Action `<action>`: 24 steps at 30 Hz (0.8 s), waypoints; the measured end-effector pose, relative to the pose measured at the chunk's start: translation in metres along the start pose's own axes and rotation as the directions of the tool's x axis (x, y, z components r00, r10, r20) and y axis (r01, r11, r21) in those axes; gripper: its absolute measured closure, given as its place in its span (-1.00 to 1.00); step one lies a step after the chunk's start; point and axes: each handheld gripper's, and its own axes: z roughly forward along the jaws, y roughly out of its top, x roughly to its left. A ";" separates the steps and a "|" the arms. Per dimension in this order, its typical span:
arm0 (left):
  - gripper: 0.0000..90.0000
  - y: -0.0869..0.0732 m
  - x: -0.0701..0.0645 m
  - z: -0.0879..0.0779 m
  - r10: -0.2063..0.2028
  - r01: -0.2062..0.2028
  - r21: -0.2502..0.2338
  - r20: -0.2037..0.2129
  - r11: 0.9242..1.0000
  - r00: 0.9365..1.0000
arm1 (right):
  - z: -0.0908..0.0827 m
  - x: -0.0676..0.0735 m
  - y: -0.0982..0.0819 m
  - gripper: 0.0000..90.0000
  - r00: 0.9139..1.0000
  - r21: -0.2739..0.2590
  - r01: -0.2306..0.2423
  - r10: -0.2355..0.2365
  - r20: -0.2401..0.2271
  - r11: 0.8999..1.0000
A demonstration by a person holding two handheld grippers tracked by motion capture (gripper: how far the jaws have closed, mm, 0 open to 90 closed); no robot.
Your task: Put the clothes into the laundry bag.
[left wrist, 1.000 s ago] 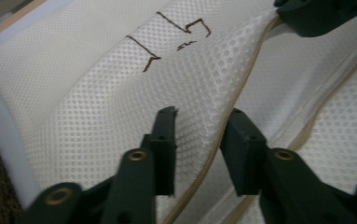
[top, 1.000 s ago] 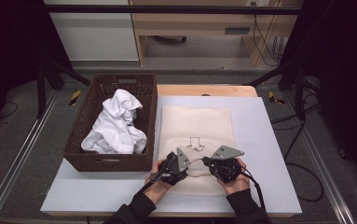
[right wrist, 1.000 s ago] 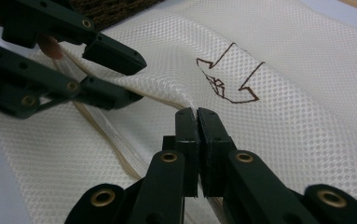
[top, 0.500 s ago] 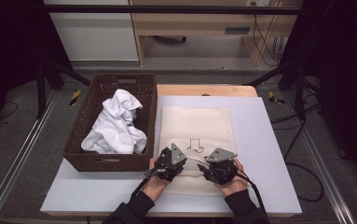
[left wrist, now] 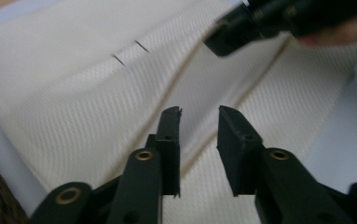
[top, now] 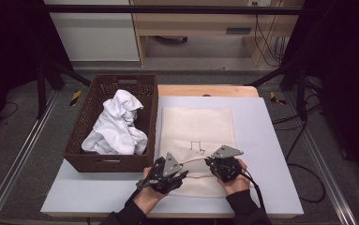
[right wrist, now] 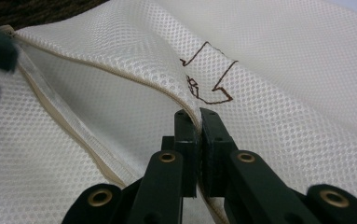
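Observation:
A cream mesh bag (top: 196, 126) lies flat on the white table, with a brown arrow mark (right wrist: 209, 74) on its top layer. Its zip opening (right wrist: 73, 116) near the person gapes. My right gripper (right wrist: 196, 114) is shut on the upper edge of that opening and holds it a little raised; in the high view the right gripper (top: 208, 162) sits at the bag's near right. My left gripper (left wrist: 198, 114) is open just above the opening's edges, with nothing between its jaws; from above, the left gripper (top: 183, 171) is at the bag's near left.
A dark wicker basket (top: 76, 136) stands left of the bag and holds a crumpled white garment (top: 116, 124). A wooden board (top: 205, 90) lies behind the table's far edge. Bare table top (top: 271, 154) extends right of the bag.
Both hands have shifted only slightly. The left gripper has drawn a little to the left and nearer the person. The right gripper keeps its hold on the bag's edge.

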 end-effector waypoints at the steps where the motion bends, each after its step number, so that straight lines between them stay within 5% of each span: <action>1: 0.65 -0.008 -0.002 -0.001 0.009 -0.009 0.021 0.000 1.000 1.000 | -0.001 0.000 0.000 0.93 1.000 -0.005 -0.002 0.002 0.001 1.000; 5: 0.83 -0.031 -0.003 0.008 0.021 -0.021 0.109 0.002 0.994 1.000 | -0.008 -0.001 0.005 0.93 1.000 -0.051 -0.011 0.011 0.004 0.999; 9: 0.87 -0.035 -0.002 0.013 0.015 -0.014 0.127 -0.001 0.992 1.000 | -0.013 -0.001 0.009 0.93 1.000 -0.087 -0.010 0.010 0.004 0.996; 20: 0.86 -0.039 -0.003 0.015 0.011 -0.010 0.120 -0.006 0.993 1.000 | -0.035 -0.003 0.022 0.93 1.000 -0.255 0.003 0.000 0.010 0.967; 24: 0.79 -0.038 -0.004 0.014 0.003 -0.002 0.118 -0.007 0.993 1.000 | -0.040 -0.006 0.023 0.93 1.000 -0.274 -0.019 0.017 -0.009 0.962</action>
